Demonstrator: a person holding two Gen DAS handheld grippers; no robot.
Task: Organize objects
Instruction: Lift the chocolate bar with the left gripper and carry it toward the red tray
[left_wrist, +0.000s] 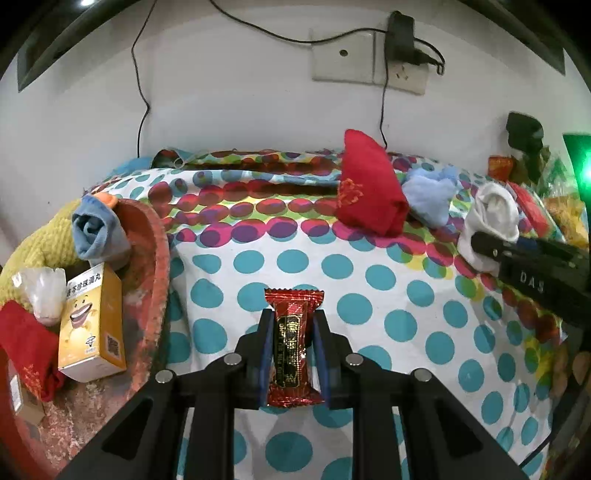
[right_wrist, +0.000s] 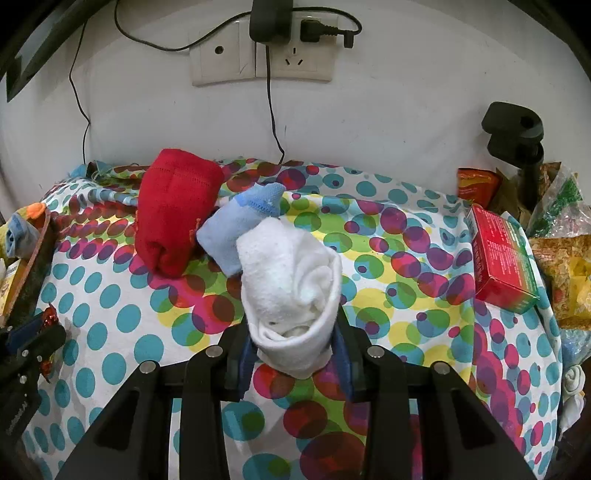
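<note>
My left gripper is shut on a red candy wrapper and holds it above the polka-dot cloth. My right gripper is shut on a rolled white sock, also seen in the left wrist view. A rolled red sock and a light blue sock lie on the cloth near the wall. In the left wrist view the red sock and the blue sock lie at the far side.
A reddish basket at the left holds a yellow box, a blue-grey sock, a red cloth and a plastic bag. A red box and snack bags lie at the right. Cables hang from wall sockets.
</note>
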